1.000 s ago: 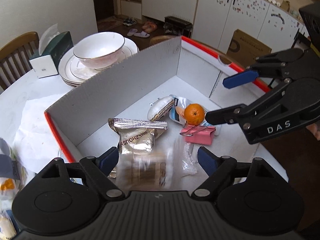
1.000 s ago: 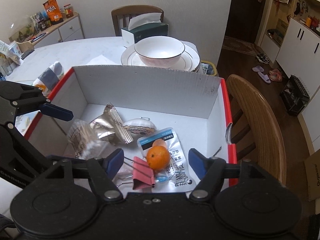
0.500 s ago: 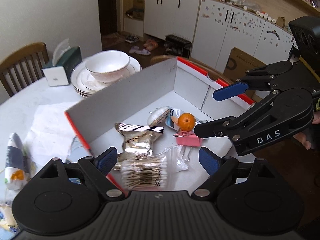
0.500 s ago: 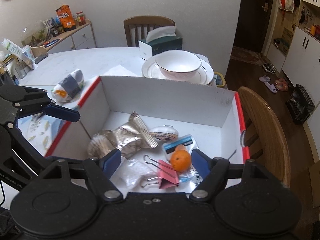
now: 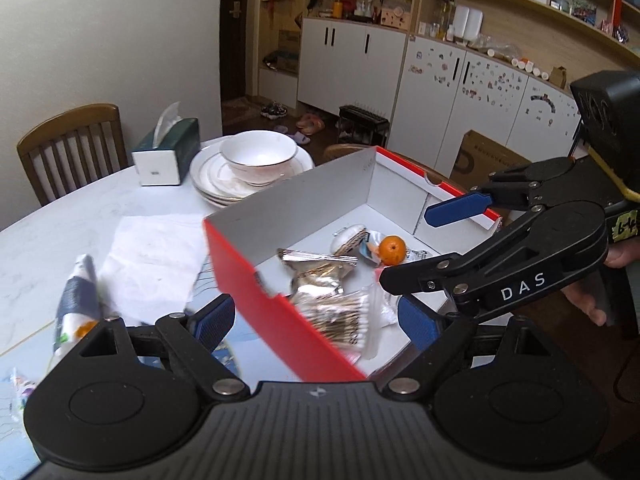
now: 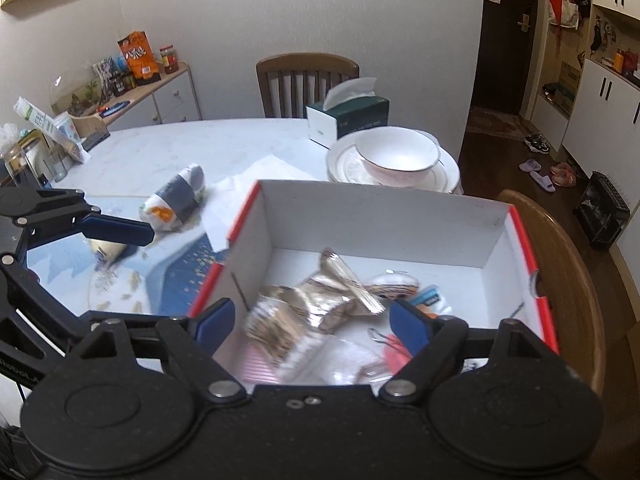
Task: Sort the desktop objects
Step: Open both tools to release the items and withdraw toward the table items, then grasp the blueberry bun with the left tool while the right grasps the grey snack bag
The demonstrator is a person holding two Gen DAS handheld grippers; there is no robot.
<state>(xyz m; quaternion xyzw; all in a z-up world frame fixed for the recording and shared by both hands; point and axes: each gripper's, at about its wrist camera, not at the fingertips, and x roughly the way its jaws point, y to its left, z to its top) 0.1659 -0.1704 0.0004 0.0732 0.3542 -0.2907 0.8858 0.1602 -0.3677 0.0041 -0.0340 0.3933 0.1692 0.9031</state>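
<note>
A red-edged cardboard box [image 5: 280, 308] sat at the table's near right edge, its white interior holding the sorted items: a clear bag of cotton swabs [image 5: 340, 316] nearest the cameras, a crumpled foil snack packet [image 5: 316, 272] behind it, then a small round pouch [image 5: 348, 236] and an orange [image 5: 392, 250] toward the far wall. The swab bag lay with its long axis running roughly left to right across the box floor, blurred in both views. Only the left wrist view showed the orange whole; in the right wrist view it was hidden behind a gripper finger, while a pink binder clip [image 6: 396, 354] showed there at the near right of the box [image 6: 380, 220].

The left gripper [image 5: 312, 322] hung above the box's near left wall with its jaws wide apart and nothing between the pads. The right gripper [image 6: 308, 320] was over the box's near end, its jaws opening, the swab bag [image 6: 280, 336] lying below them and untouched. A person's hand [image 5: 592, 300] on the right gripper appeared only in the left wrist view.

Left of the box lay a paper napkin [image 5: 156, 252] and a wrapped snack [image 6: 176, 196]; beyond it stood a bowl [image 6: 396, 156] on stacked plates [image 6: 440, 176] and a tissue box [image 6: 348, 116]. A sideboard [image 6: 160, 92] with jars and packets at far left showed in the right wrist view alone.
</note>
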